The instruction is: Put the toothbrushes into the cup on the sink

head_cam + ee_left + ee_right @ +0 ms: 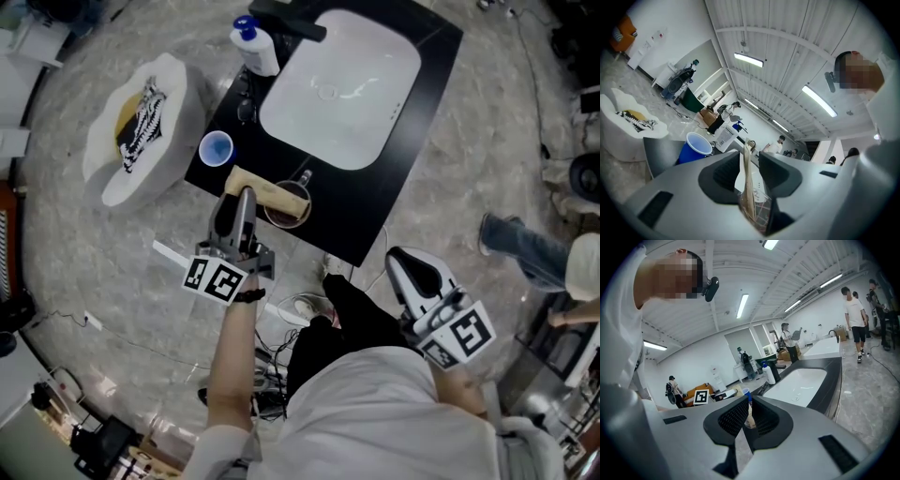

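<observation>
A flat toothbrush pack [749,197] is shown edge-on between the widely parted jaws of the left gripper [749,154], pressed by neither, its length lying across them, with the blue cup [697,146] just ahead-left and the empty, slightly parted right gripper [749,414] held well back.

The gripper [750,158], jaws apart, flanks a thin toothbrush package [748,199].

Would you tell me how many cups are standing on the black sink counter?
2: a blue cup near the counter's left edge, and a dark cup at its front edge, partly covered by a tan packet. None seem hidden.
</observation>
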Available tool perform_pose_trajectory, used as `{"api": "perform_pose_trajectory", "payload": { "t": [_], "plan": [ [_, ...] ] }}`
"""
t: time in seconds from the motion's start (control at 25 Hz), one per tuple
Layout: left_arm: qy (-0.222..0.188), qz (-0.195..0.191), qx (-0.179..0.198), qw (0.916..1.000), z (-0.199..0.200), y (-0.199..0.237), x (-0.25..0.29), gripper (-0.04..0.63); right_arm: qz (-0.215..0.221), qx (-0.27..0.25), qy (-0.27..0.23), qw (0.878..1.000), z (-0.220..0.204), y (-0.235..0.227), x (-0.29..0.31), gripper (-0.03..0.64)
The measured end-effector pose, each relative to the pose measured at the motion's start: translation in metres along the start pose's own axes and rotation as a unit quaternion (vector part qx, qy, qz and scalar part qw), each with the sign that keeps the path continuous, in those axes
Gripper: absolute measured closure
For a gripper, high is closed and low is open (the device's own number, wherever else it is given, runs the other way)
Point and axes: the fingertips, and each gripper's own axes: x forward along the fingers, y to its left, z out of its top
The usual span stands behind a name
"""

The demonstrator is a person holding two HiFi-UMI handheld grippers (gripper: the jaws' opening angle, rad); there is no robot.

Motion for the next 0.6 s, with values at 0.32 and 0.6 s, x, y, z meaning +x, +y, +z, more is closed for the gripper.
{"api": "perform_pose_trajectory", "payload": {
  "t": [0.32,0.6],
  "plan": [
    [-0.02,0.03,0.072,0.9968,0.03,-0.009,-0.03,0.479,0.0,-0.021,-0.022,1.0,0.009,0.02,-0.01,0.569],
    [-0.038,0.046,0.108,0.9923,0.044,-0.038,-0.077,0.485,0.01,-0.059,-0.051,0.997,0.026,0.057,-0.023,0.569]
  ]
}}
